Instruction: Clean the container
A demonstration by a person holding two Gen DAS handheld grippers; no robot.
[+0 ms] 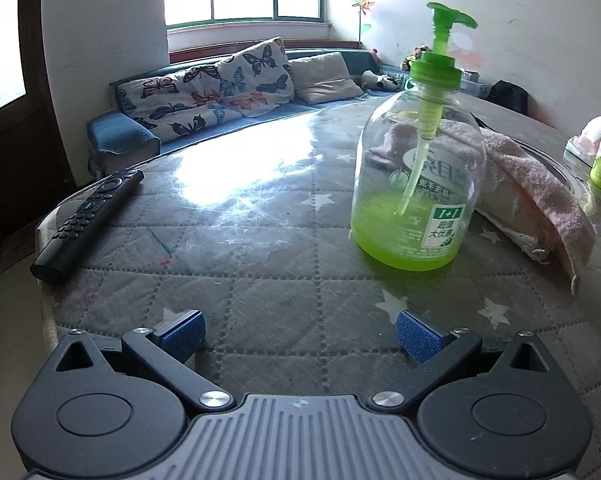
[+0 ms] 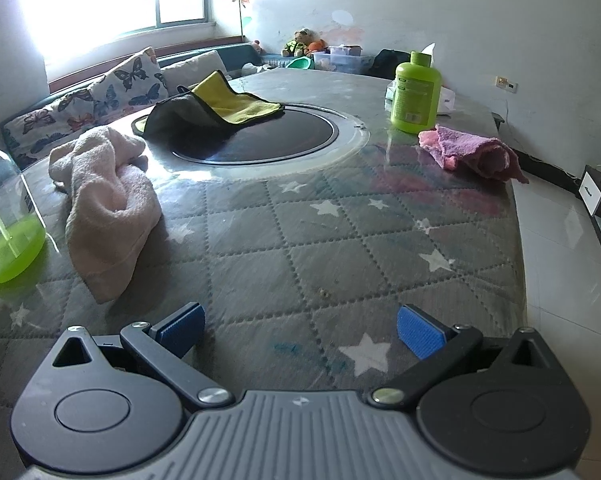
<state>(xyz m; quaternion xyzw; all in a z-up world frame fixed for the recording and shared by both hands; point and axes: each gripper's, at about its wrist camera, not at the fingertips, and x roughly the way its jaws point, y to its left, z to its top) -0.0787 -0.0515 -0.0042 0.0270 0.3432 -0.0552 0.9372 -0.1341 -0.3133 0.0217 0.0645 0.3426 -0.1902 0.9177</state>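
Both your grippers, left (image 1: pixel 300 334) and right (image 2: pixel 300 330), have jaws spread and empty. Bottle (image 1: pixel 416 184) stands upright on the desk (image 1: pixel 260 240), ahead-right of your left jaws, the nearer; towel (image 2: pixel 108 204) just beside it.

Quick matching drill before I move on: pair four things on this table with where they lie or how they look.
Things:
1. pump bottle
2. remote control
3. yellow and grey cloth
4. purple cloth

Descriptions:
A. draped over the black round inset
B. beside the opaque green bottle
C. at the table's left edge
D. clear, with green liquid at the bottom

Pairs: 1-D, 2-C, 3-A, 4-B
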